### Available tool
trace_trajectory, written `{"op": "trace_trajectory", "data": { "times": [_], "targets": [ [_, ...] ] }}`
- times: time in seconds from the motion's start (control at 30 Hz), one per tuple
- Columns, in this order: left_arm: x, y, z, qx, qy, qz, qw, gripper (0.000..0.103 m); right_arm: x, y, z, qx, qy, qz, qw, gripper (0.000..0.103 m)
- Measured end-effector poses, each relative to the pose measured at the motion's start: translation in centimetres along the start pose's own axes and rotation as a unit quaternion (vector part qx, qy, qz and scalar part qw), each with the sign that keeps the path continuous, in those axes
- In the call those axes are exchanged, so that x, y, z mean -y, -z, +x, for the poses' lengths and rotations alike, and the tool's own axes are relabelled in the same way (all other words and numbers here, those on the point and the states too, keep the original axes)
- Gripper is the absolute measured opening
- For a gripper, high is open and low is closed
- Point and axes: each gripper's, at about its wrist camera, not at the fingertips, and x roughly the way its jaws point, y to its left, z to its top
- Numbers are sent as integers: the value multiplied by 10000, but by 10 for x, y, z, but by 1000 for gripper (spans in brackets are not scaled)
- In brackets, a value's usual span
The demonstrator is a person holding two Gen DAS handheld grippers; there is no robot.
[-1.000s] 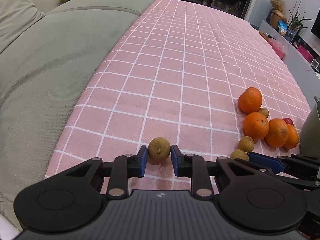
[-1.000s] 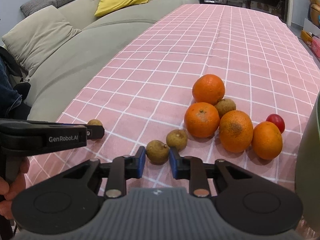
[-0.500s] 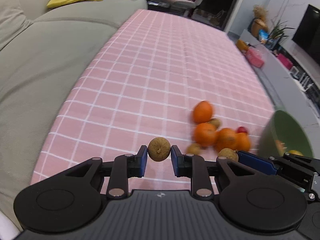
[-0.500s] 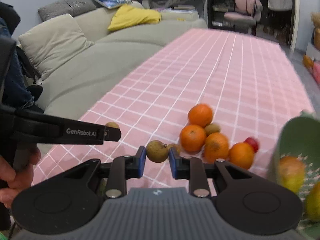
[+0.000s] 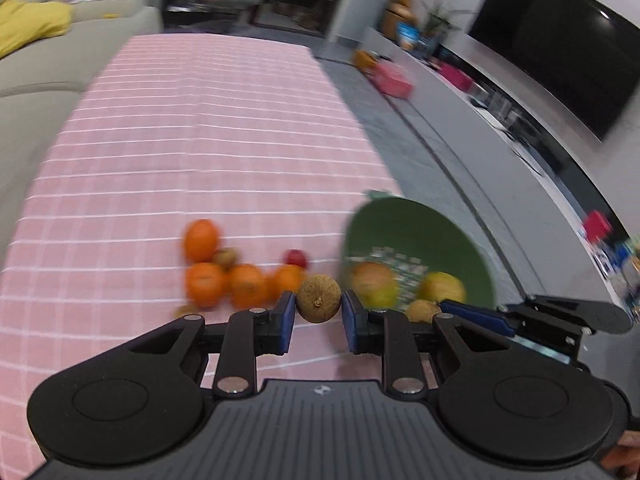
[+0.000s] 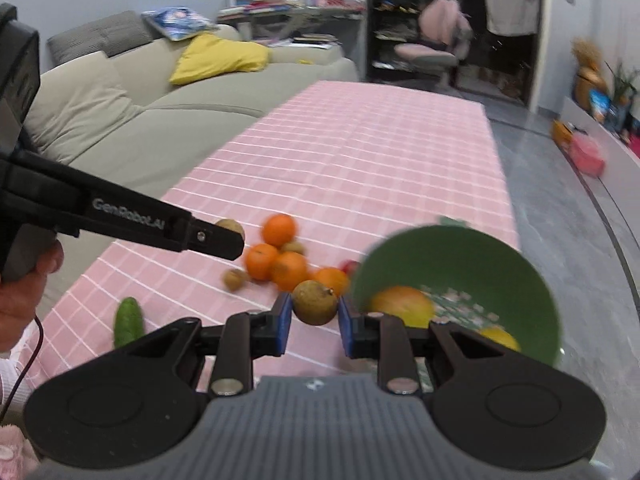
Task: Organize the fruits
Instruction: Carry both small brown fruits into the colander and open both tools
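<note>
Fruits are being sorted on a table (image 6: 360, 152) covered with a pink checked cloth. Two small brown round fruits, possibly longans, are held in the air, one in each hand-held gripper. The left hand-held gripper (image 5: 318, 312) is clenched on one brown fruit (image 5: 319, 298), pinched between its blue pads. The right hand-held gripper (image 6: 314, 314) is likewise clenched on a second brown fruit (image 6: 315, 303).

A second ago both fruits were being gripped low at the cloth; they have since been lifted clear and carried to the right, so that a green bowl (image 6: 480, 256), barely seen before, now fills the right of both views. In the right wrist view the held fruit is seen just left of the bowl's rim; it is judged not yet over the opening. A large yellow-red fruit (image 6: 402, 306) and another yellow fruit (image 6: 500, 338) already lie in the bowl.

Left on the cloth are four oranges (image 6: 279, 230) in a cluster, a small red fruit (image 5: 296, 258), two more brown fruits, one of them (image 6: 235, 279) near the oranges, and a green fruit (image 6: 128, 320) apart at the near left. Both views are blurred by motion. The carry is judged nearly done, with release into the bowl the likely next step.
</note>
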Motion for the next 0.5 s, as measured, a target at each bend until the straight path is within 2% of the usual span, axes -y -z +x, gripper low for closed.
{"op": "trace_trajectory", "data": {
  "times": [0.1, 0.27, 0.5],
  "targets": [
    [16, -3, 13, -182, 331, -9, 9993, 28, 25, 3, -11, -89, 242, 13, 9997, 21],
    [31, -7, 41, -454, 921, -284, 9943, 28, 61, 9, -12, -478, 429, 114, 9979, 21],
    [46, -4, 71, -941, 911, -286, 9910, 28, 88, 12, 6, -997, 278, 382, 9939, 21]
  ]
}}
